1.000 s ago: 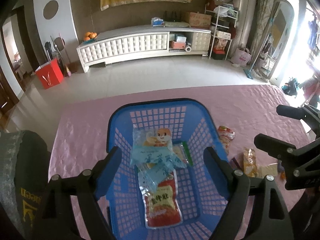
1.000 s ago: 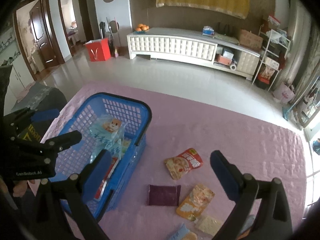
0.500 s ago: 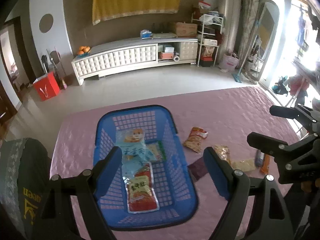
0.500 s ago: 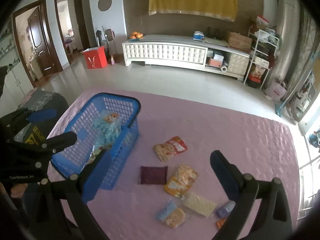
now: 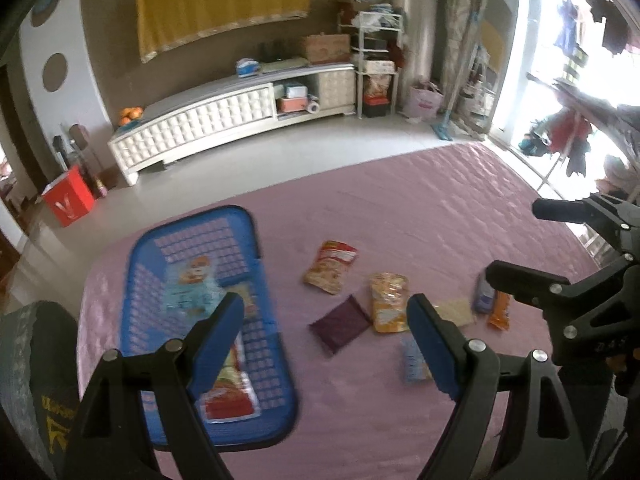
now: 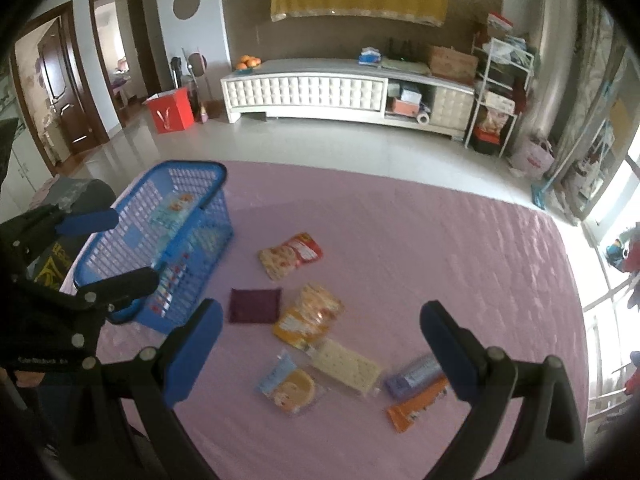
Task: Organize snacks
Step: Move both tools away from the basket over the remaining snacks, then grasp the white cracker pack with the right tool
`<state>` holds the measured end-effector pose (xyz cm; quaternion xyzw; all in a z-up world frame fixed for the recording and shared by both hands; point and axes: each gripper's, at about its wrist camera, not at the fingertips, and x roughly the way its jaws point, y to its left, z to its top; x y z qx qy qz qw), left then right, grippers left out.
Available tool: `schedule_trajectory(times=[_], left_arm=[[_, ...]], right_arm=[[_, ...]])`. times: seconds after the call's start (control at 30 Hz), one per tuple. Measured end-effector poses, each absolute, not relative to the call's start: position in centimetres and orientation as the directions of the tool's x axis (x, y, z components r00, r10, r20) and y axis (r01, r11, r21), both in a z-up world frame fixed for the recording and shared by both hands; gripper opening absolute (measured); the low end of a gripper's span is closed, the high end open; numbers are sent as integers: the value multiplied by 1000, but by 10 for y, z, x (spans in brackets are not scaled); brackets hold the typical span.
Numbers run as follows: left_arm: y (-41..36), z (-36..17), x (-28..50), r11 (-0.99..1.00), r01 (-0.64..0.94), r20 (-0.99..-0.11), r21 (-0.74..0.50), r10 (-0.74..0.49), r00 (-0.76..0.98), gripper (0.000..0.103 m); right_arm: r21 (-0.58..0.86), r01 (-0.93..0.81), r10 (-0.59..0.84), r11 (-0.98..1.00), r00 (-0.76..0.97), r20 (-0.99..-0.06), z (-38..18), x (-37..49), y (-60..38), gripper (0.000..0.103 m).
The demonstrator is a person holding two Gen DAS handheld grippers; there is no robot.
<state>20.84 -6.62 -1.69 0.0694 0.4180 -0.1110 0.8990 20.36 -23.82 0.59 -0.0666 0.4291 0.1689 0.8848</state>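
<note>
A blue mesh basket [image 5: 192, 220] [image 6: 188, 168] stands on the left of the pink tablecloth, holding a pale blue packet [image 5: 192, 284] and a red pouch [image 5: 228, 396]. Right of it lie loose snacks: a red pouch [image 6: 290, 256], a purple packet [image 6: 254, 306], a yellow bag [image 6: 310, 316], a white cracker pack [image 6: 346, 364], a pale blue packet [image 6: 288, 386], a violet bar [image 6: 414, 372] and an orange bar [image 6: 416, 404]. My left gripper [image 5: 326, 304] hovers open above the purple packet [image 5: 340, 324], empty. My right gripper [image 6: 322, 310] hangs open and empty over the loose pile.
A dark chair back [image 5: 36, 360] stands against the table's left side. The pink cloth [image 5: 400, 208] runs bare toward the far edge and the right. Beyond it are tiled floor and a white cabinet [image 6: 320, 88].
Both grippers have swung to the right. The left one has left its place over the basket and now hangs over the loose snacks. The jaws stand as wide as before.
</note>
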Motion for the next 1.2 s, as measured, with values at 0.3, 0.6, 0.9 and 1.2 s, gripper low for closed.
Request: schedule_trajectory(times=[0.3, 0.6, 0.9, 1.2], left_arm=[[-110, -54, 212, 950, 308, -812, 40, -149, 564, 82], [-129, -106, 214, 957, 290, -868, -1, -146, 476, 82], [-138, -147, 210, 959, 282, -894, -2, -128, 429, 82], [-139, -176, 215, 967, 256, -918, -14, -114, 379, 82]], right_arm=[[56, -423, 283, 905, 498, -819, -37, 203, -269, 100], [19, -477, 265, 879, 455, -850, -87, 209, -281, 100], [-16, -596, 292, 803, 416, -861, -126, 223, -282, 100], [4, -718, 328, 696, 312, -892, -163, 233, -267, 91]])
